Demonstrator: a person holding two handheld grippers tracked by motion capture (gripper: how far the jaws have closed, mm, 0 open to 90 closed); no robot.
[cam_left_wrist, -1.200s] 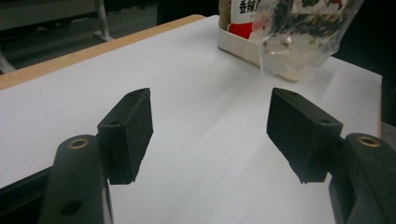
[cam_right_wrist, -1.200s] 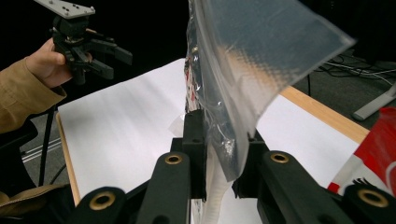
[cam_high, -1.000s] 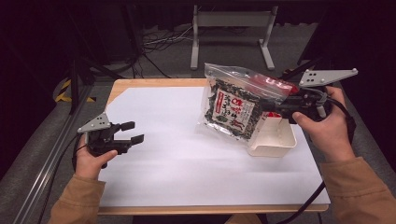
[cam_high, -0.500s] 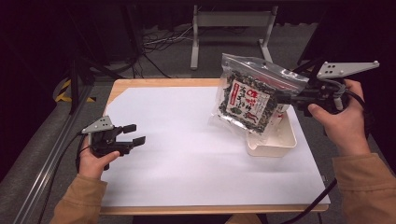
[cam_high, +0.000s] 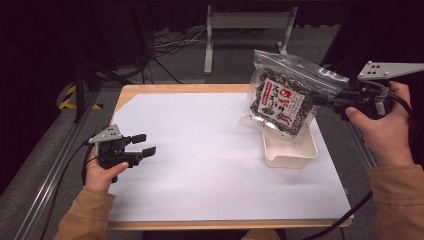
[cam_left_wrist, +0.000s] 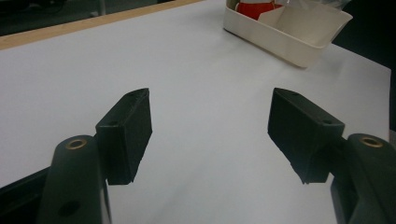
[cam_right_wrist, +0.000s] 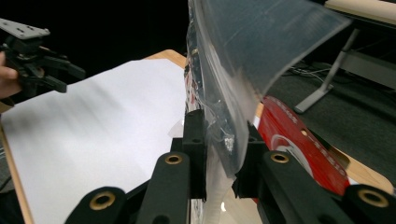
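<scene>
My right hand-held gripper (cam_high: 327, 100) is clamped on the edge of the bag (cam_high: 285, 97), a clear zip pouch with a dark, printed front. In the right gripper view both jaws press the plastic film (cam_right_wrist: 224, 135) between them. The bag hangs clear in the air, tilted, above the far end of the bin (cam_high: 290, 150), without touching it as far as I can tell. The bin, a shallow cream tray, stands at the right side of the worktop (cam_high: 210, 165), on its white cover. A red item (cam_left_wrist: 254, 8) lies inside the bin beside a pale insert; I cannot tell what it is.

My left hand-held gripper (cam_high: 142, 145) rests low at the left of the worktop, jaws wide apart with nothing between them.

Progress, as I judge it: the bag is gripped and lifted, so pick-up is complete. Remaining: carry the bag to its destination, lower it, open the right jaws. The left gripper has no part in the work yet.
</scene>
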